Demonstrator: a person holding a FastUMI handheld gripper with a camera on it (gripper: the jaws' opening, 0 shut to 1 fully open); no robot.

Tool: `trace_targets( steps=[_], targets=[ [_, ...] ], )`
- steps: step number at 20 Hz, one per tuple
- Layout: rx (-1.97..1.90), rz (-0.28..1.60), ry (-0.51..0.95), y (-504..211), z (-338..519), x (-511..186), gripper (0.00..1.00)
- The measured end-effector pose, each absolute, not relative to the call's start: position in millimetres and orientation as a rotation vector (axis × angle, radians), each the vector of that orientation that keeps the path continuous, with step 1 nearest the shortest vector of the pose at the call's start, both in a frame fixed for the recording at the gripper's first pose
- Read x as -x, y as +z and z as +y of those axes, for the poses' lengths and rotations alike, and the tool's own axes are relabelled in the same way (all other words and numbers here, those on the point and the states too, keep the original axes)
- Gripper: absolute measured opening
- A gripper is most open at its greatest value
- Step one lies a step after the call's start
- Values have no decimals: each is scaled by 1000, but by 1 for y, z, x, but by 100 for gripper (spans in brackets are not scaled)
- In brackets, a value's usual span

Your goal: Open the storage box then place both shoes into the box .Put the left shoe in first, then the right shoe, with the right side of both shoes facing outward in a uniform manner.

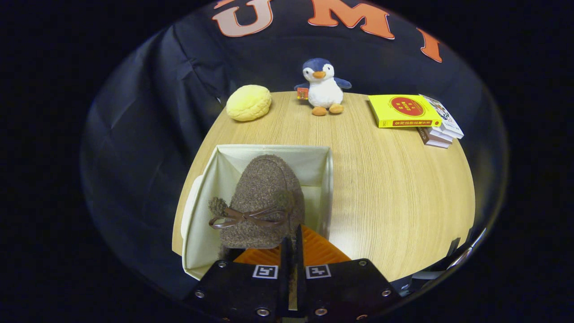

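A brown fuzzy shoe (267, 193) with a brown bow hangs toe-forward over the open cream storage box (204, 251), partly down inside it. My gripper (291, 244) is shut on the shoe's rear edge. Its orange fingers (320, 251) are nearly together, with a thin strip of the shoe between them. A small fuzzy brown tuft (218, 206) shows just left of the bow; I cannot tell whether it belongs to this shoe or another. The shoe hides the box floor. The box stands at the near left of the wooden table (394, 202).
Along the table's far edge sit a yellow bun-shaped plush (248, 102), a blue and white penguin toy (322, 87) and a stack of books (415, 114) with a yellow one on top. The box's lid flap (189, 211) hangs down its left side.
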State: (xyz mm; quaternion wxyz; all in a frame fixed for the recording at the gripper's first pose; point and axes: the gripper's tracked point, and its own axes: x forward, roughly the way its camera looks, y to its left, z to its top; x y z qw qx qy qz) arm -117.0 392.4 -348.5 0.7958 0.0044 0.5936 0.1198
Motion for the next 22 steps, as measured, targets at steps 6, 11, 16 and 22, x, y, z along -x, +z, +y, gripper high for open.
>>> trace_targets(
  steps=[6, 11, 16, 22],
  targets=[
    [-99, 1282, 330, -335, 395, 122, 30],
    [-140, 1200, 375, -312, 375, 108, 45],
    [-183, 1060, 382, -280, 336, 84, 71],
    [-245, 825, 367, -222, 260, 45, 74]
  ],
)
